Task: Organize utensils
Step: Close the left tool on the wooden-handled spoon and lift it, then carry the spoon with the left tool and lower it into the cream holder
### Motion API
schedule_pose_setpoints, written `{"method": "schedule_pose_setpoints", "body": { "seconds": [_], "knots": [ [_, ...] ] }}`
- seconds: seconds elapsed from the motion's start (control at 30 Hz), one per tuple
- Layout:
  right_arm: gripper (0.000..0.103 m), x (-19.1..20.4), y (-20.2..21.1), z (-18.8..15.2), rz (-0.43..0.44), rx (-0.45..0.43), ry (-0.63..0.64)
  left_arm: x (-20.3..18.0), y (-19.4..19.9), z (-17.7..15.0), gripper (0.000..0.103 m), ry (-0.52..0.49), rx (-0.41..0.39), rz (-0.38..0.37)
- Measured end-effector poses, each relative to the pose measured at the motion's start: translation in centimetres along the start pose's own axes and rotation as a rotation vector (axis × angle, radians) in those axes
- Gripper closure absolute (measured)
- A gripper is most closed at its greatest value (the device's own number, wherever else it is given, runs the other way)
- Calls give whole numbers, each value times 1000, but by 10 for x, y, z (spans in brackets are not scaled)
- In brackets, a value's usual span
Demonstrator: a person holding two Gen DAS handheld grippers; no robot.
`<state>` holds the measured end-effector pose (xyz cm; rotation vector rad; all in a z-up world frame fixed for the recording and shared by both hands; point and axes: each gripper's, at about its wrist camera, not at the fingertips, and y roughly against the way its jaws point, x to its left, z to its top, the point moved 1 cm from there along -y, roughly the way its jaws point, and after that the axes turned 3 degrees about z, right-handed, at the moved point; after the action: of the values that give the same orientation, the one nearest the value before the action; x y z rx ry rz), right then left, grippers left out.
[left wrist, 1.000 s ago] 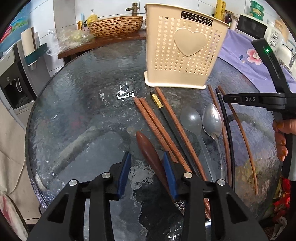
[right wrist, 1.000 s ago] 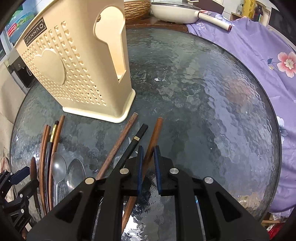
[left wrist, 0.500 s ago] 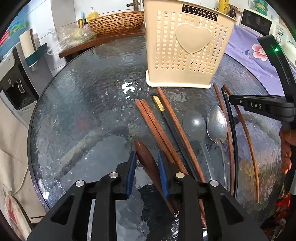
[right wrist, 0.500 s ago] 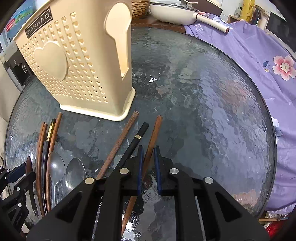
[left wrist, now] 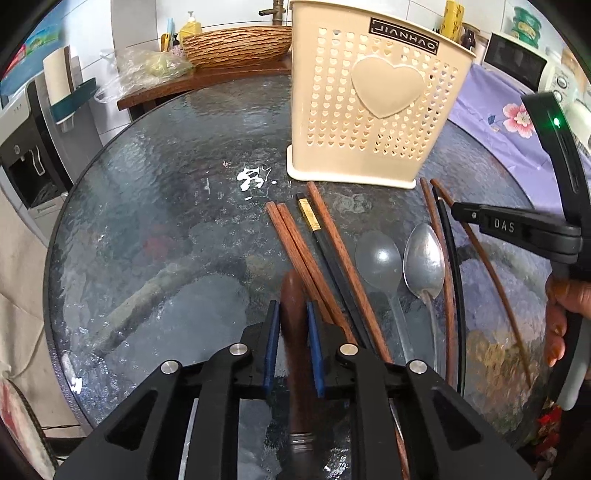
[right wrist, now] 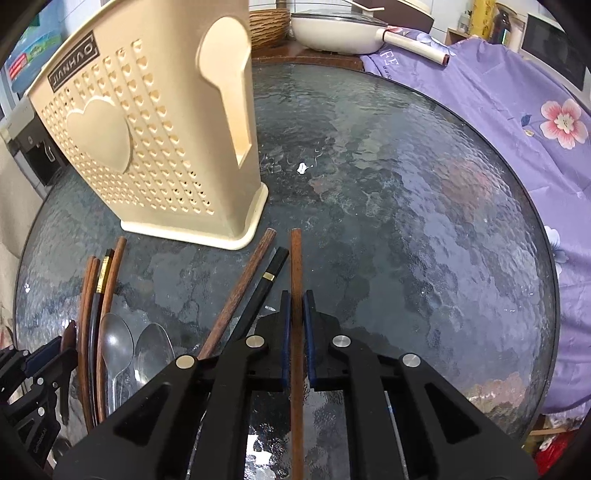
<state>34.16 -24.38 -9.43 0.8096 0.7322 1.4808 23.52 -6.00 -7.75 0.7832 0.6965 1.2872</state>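
A cream perforated utensil holder (left wrist: 376, 110) stands on the round glass table (left wrist: 155, 206); it also shows in the right wrist view (right wrist: 147, 155). My left gripper (left wrist: 291, 314) is shut on a dark wooden-handled utensil (left wrist: 293, 295), blurred and lifted off the glass. Brown and black chopsticks (left wrist: 317, 251) and two spoons (left wrist: 421, 258) lie beside it. My right gripper (right wrist: 295, 306) is shut on a brown chopstick (right wrist: 295, 266), pointing straight ahead. Another brown chopstick (right wrist: 243, 284) and a black one (right wrist: 266, 284) lie just to its left.
A purple floral cloth (right wrist: 517, 122) covers the surface right of the table. A white pan (right wrist: 332, 33) and a wicker basket (left wrist: 236, 44) sit behind it. A water dispenser (left wrist: 26, 155) stands at the left.
My left gripper closed on the wooden-handled utensil and raised it. My right gripper swung its chopstick from tilted to straight ahead and lifted it slightly.
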Motion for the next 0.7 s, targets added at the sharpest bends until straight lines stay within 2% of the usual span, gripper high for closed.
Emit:
{"method": "schedule_pose_setpoints", "body": {
  "seconds": [0.17, 0.33, 0.7],
  "knots": [
    [96, -8, 1, 0, 30, -4, -24, 3, -1, 3, 88, 21, 3, -33],
    [96, -18, 4, 1, 108, -27, -69, 5, 4, 3, 88, 30, -18, -52],
    [96, -20, 53, 6, 197, -169, -76, 9, 41, 13, 88, 37, -133, -86]
  ]
}}
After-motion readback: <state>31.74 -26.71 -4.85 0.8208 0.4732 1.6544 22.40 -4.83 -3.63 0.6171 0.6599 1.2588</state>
